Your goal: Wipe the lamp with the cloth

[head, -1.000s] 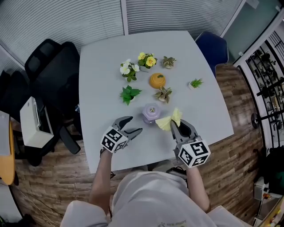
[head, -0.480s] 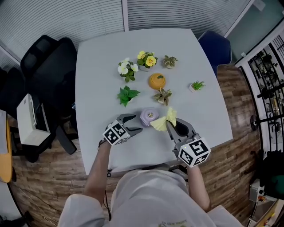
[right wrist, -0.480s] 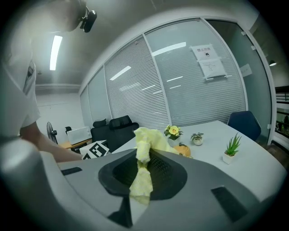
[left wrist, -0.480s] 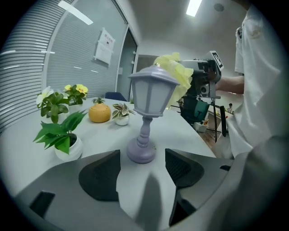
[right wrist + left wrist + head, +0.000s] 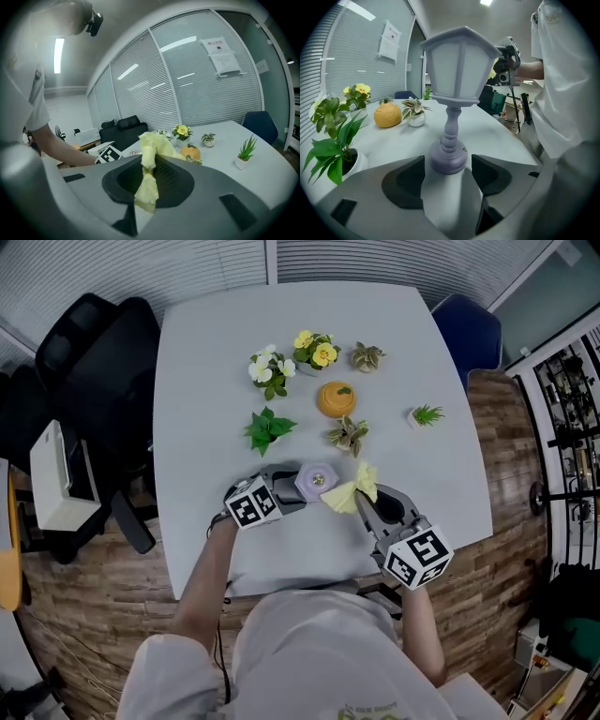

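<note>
Across the near half of the light grey table (image 5: 216, 362), two hand-held grippers face each other. Left gripper (image 5: 447, 169): jaws spread, bracketing the round base of the upright lilac plastic lantern-shaped lamp (image 5: 457, 70), with a narrow gap visible on each side. Right gripper (image 5: 146, 185): jaws pressed together, pinching the crumpled yellow cloth (image 5: 151, 150), which sits just right of the lamp's top; contact not determinable. Orange pumpkin-shaped pot (image 5: 336, 399) and small potted plants (image 5: 267, 430) stand farther back.
</note>
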`<state>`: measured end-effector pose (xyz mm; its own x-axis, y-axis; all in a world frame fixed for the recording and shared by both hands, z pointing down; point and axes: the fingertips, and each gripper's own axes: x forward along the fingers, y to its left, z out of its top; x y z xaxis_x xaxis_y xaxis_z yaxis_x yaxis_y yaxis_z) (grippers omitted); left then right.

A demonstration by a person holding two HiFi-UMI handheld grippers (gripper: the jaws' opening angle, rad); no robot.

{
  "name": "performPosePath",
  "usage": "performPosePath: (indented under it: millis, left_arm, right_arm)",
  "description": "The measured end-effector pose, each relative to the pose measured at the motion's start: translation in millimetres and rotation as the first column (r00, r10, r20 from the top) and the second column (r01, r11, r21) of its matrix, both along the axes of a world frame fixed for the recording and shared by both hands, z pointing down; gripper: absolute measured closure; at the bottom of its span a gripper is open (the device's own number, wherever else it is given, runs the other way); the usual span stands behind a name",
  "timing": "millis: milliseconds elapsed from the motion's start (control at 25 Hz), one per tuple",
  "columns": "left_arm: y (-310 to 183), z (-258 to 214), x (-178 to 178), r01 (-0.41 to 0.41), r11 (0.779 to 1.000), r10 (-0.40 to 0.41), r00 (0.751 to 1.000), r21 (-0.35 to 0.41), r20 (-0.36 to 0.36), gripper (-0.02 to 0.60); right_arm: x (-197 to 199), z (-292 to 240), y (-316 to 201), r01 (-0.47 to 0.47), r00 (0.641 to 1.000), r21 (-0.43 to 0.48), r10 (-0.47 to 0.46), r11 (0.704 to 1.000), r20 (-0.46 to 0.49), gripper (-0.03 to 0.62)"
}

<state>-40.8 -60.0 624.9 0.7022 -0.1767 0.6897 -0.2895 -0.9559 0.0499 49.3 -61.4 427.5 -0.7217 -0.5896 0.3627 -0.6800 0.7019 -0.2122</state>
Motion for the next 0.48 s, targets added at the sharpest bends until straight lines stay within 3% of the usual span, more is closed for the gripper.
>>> performPosePath:
  millis: [200,480]
  left_arm:
    - [-3.0,4.4,4.9,-0.040,0.996,0.037,0.998,0.078,0.041,0.287]
    - [-1.5,5.3,9.1,-0.086,0.992,0.082,0.996,0.092,0.048,0.288]
  right_arm:
    - [-2.9,0.1,-1.2,0.032,0.999,0.001,-0.032,0.999,0.000,0.539]
    - [-5.6,-2.5,-4.0,0.050,0.999,0.003,-0.050,0.999,0.007,0.539]
